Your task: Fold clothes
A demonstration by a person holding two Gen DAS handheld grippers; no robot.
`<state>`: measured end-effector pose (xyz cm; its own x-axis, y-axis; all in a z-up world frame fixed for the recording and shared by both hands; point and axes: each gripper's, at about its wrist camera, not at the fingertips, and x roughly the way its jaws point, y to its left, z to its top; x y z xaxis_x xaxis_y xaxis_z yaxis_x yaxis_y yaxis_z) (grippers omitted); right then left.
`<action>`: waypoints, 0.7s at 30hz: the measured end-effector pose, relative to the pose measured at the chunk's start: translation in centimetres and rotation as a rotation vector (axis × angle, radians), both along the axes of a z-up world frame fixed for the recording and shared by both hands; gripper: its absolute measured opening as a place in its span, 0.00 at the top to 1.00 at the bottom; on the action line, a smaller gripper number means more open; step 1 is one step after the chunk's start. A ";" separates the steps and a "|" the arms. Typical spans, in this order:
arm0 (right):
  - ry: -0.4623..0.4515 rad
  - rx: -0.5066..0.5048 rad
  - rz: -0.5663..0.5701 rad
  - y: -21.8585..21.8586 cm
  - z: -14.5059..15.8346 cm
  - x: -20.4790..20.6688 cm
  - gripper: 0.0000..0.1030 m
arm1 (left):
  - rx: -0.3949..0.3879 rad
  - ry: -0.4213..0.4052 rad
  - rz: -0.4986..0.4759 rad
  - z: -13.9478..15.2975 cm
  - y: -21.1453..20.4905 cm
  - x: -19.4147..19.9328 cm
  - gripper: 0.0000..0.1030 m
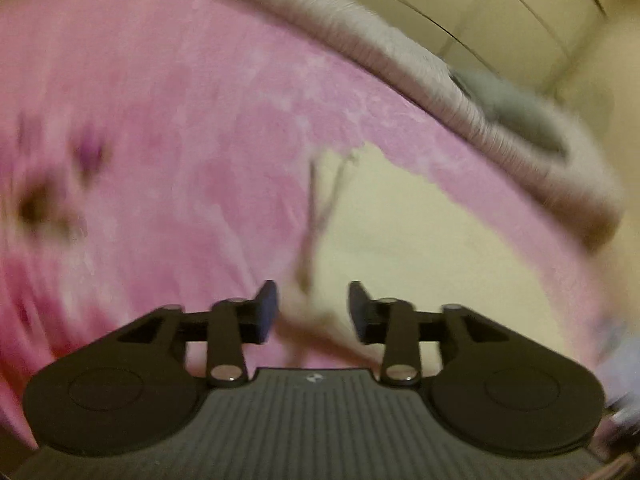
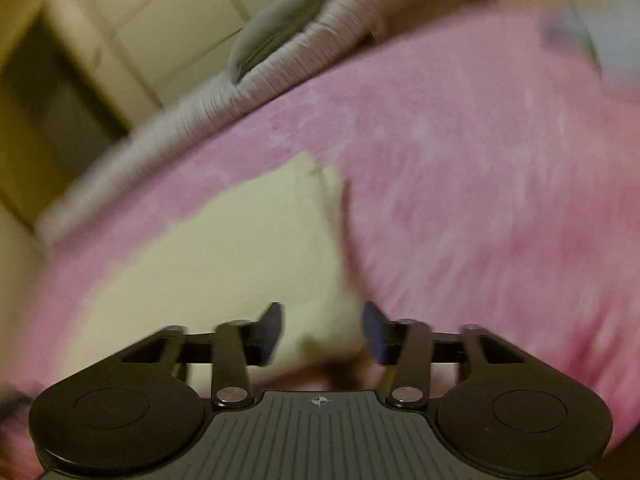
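The cream garment [image 1: 420,248] lies flat on the pink blanket [image 1: 160,120], its near edge reaching between both grippers. The left gripper [image 1: 313,310] and the right gripper [image 2: 322,330] have jaws spread, pinching nothing clearly (all is blurred). How many folds are made I cannot tell.
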<state>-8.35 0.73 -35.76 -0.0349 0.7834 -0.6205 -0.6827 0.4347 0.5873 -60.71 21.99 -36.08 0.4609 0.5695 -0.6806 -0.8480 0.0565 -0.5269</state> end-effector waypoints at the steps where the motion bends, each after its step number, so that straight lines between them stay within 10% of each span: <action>1: 0.109 0.020 -0.031 -0.6 -0.9 0.2 0.41 | -0.039 -0.062 0.026 -0.7 -0.2 -0.4 0.60; 5: 0.371 0.058 -0.154 -0.9 -4.0 0.1 0.41 | -0.170 -0.237 0.150 -3.7 0.4 -1.2 0.60; 11: 0.384 0.099 -0.268 2.3 -4.4 0.6 0.44 | -0.218 -0.412 0.247 -6.5 3.3 -0.4 0.72; 12: 0.374 0.085 -0.277 3.0 -4.3 0.7 0.53 | -0.198 -0.390 0.237 -6.3 3.2 -0.2 0.80; 13: 0.354 0.052 -0.279 3.7 -4.3 0.9 0.86 | -0.178 -0.368 0.228 -6.0 3.2 0.0 0.83; 21: 0.280 0.061 -0.236 1.8 -1.6 0.6 0.93 | -0.108 -0.242 0.143 -4.7 -0.1 -0.3 0.89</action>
